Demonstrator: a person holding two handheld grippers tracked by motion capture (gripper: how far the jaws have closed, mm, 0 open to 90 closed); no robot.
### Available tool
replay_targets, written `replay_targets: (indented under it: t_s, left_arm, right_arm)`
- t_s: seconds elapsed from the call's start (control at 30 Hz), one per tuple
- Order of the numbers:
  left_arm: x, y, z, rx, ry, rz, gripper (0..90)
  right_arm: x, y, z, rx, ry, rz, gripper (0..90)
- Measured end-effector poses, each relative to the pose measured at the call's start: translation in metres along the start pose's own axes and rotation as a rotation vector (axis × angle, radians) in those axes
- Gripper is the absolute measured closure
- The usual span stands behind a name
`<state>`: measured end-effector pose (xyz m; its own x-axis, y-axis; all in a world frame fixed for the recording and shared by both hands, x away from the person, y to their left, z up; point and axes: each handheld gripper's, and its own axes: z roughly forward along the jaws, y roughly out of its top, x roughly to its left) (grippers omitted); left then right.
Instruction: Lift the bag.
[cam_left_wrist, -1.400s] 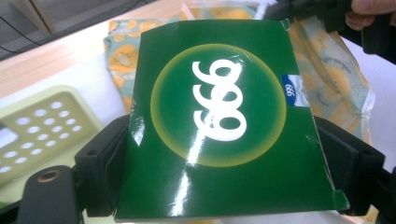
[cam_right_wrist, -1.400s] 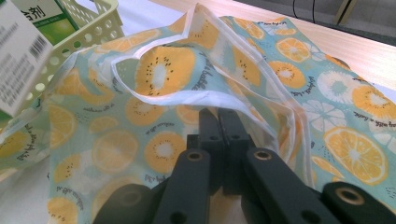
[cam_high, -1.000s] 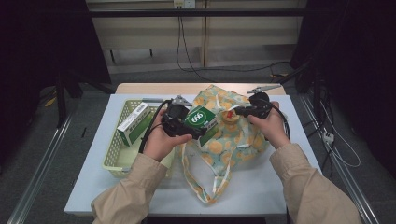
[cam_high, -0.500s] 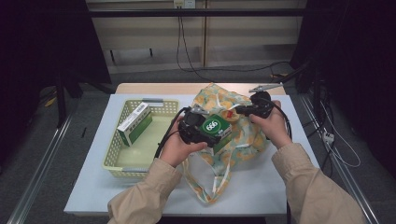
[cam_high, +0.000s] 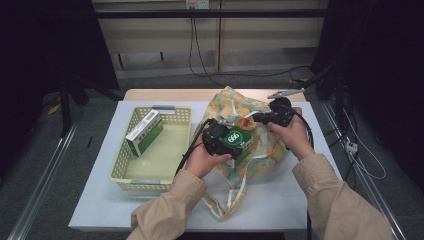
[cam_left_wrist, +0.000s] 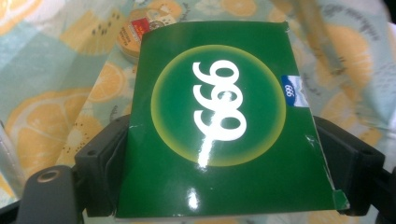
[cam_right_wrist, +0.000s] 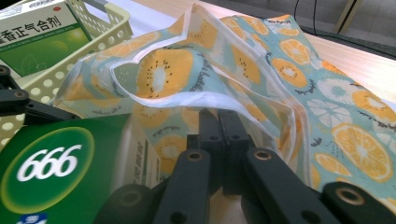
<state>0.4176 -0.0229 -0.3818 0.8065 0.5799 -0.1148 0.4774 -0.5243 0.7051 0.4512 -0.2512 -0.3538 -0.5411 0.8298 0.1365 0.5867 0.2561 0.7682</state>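
Plainly "666" on green box (cam_left_wrist: 219, 126)

Left gripper (cam_high: 231, 141), green box (cam_high: 236, 138) clamped in jaws, has swung rightward from beside basket (cam_high: 131, 176) and dropped lower, now over mouth of fruit-print bag (cam_high: 270, 150), near right gripper (cam_high: 255, 119).

The basket (cam_high: 152, 150) sits on the table (cam_high: 100, 200), left of the bag (cam_high: 265, 145). A box (cam_high: 144, 132) lies inside the basket. The 666 box (cam_high: 235, 139) is over the bag.
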Motion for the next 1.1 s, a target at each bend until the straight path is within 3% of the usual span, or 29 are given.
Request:
replay_targets:
  t_s: [0.03,0.07,0.1,0.57,0.6,0.67,0.7,0.73,0.87,1.03,1.1]
  left_arm:
    - [0.001,0.000,0.001,-0.004,0.001,0.000,16.2]
    - [0.000,0.000,0.002,-0.001,0.031,-0.004,16.2]
    - [0.003,0.001,0.003,0.000,0.001,-0.004,16.2]
    - [0.027,0.009,0.025,0.001,0.070,-0.082,16.2]
    - [0.027,0.010,0.026,0.000,0.098,-0.075,16.2]
    - [0.028,0.011,0.026,-0.011,0.101,-0.080,16.2]
    - [0.030,0.011,0.025,-0.013,0.076,-0.082,16.2]
    - [0.029,0.011,0.025,-0.018,0.103,-0.083,16.2]
    - [0.031,0.012,0.025,-0.024,0.085,-0.084,16.2]
    - [0.032,0.014,0.026,-0.023,0.093,-0.080,16.2]
    - [0.031,0.015,0.027,-0.026,0.119,-0.082,16.2]
  right_arm:
    - [-0.001,0.000,-0.001,0.001,0.000,0.001,90.0]
    - [-0.001,0.000,-0.001,0.000,-0.002,0.002,90.0]
    - [-0.002,0.000,-0.002,0.001,-0.003,0.004,90.0]
    - [-0.005,0.000,-0.003,-0.003,0.004,0.015,90.0]
    - [-0.006,0.000,-0.003,-0.004,0.006,0.015,90.0]
    - [-0.006,0.000,-0.003,-0.001,0.006,0.015,90.0]
    - [-0.007,-0.001,-0.003,-0.001,0.008,0.017,90.0]
    - [-0.007,-0.001,-0.003,-0.003,0.008,0.019,90.0]
    - [-0.008,-0.002,-0.003,-0.002,0.007,0.020,90.0]
    - [-0.008,-0.004,-0.001,0.001,0.010,0.022,90.0]
    - [-0.008,-0.004,0.000,0.001,0.009,0.023,90.0]
